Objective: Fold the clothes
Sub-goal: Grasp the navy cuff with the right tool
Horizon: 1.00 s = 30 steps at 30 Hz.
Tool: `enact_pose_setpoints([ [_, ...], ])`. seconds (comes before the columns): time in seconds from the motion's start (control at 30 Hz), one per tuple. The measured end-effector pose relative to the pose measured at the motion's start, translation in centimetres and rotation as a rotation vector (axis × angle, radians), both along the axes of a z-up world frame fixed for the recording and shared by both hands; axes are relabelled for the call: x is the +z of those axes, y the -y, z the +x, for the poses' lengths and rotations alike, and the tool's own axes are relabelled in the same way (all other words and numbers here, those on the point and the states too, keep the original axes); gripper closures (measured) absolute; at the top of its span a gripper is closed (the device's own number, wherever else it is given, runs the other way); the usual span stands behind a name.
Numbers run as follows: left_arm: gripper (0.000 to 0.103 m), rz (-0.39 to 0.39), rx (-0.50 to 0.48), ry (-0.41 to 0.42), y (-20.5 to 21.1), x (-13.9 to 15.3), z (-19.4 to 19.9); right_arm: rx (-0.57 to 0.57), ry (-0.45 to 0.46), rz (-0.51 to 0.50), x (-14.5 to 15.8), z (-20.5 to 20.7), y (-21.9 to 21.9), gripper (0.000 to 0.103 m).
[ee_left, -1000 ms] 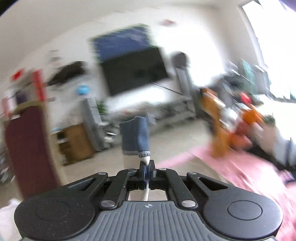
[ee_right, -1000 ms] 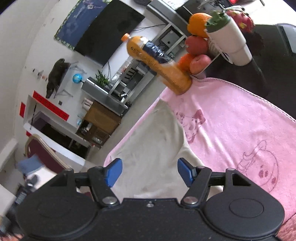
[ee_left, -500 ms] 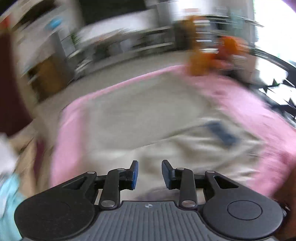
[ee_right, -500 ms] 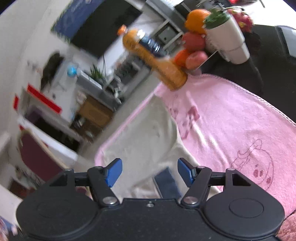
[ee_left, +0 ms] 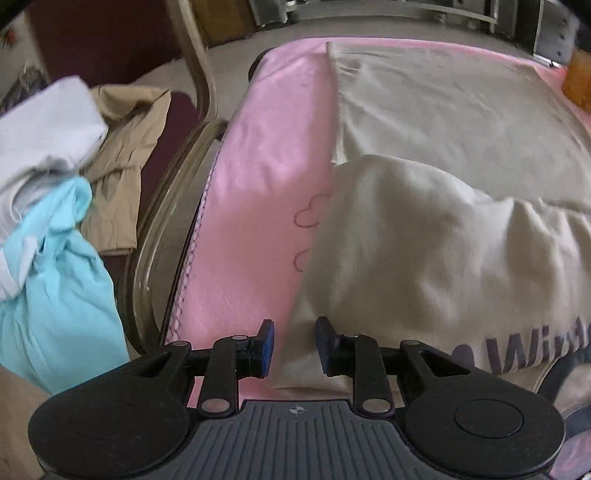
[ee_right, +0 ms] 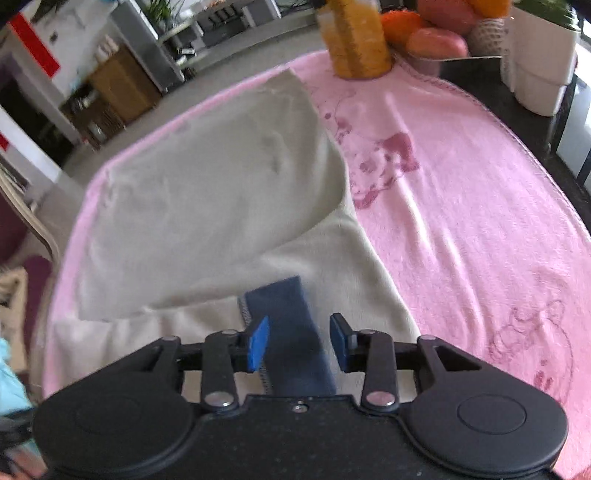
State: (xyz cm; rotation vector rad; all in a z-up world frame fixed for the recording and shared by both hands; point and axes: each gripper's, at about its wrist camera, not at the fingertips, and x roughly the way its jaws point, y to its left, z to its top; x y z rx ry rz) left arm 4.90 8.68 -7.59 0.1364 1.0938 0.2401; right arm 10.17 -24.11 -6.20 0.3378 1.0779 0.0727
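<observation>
The cream garment (ee_right: 207, 184) lies spread on the pink blanket (ee_right: 461, 192), its long axis running from the grippers' near end away toward the far edge of the blanket, where one corner reaches close to the orange juice bottle (ee_right: 356, 40). A nearer layer is folded or bunched over the flat far part; in the left wrist view this raised fold (ee_left: 424, 251) carries dark lettering (ee_left: 532, 347) at its near right side. A dark blue cuff (ee_right: 291, 332), stitched along its edge, lies on the cream garment pointing away along the same axis.

The right gripper (ee_right: 299, 341) hangs above the blanket with the dark blue cuff between its blue pads; its jaws have just been closing but stand apart, not pressing on the cuff. The left gripper (ee_left: 293, 345) sits over the near left border of the cream garment, where cloth meets blanket; its jaws have just been narrowing, a gap shows, and the pads grip nothing.

Left of the blanket stands a chair (ee_left: 173, 206) bearing a tan garment (ee_left: 125, 155), a white garment (ee_left: 44, 122) and a light blue garment (ee_left: 55, 280). Beyond the blanket's far right end, beside the bottle, are fruit (ee_right: 436, 33) and a white pot (ee_right: 543, 66)
</observation>
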Motion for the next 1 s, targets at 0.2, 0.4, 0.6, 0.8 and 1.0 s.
enact_pose_setpoints([
  [0.2, 0.074, 0.001, 0.023, 0.046, -0.3, 0.3, -1.0, 0.166, 0.111, -0.257, -0.4, -1.7, -4.3, 0.062],
  [0.4, 0.073, -0.026, 0.119, 0.215, -2.1, 3.1, -3.0, 0.149, 0.234, -0.193, 1.8, -4.6, -4.6, 0.094],
  [0.6, 0.073, -0.018, 0.192, 0.255, -3.5, 3.5, -3.1, 0.108, 0.439, 0.042, 6.2, -7.4, -2.6, 0.094],
  [0.8, 0.073, -0.021, 0.194, 0.242, -2.9, 3.6, -3.3, 0.025, 0.472, 0.038, 7.6, -7.4, -0.9, 0.094],
  [1.0, 0.070, -0.079, 0.166, 0.172, -2.5, 2.5, -2.7, -0.057, 0.195, 0.003, 2.8, -4.6, 0.3, 0.094],
])
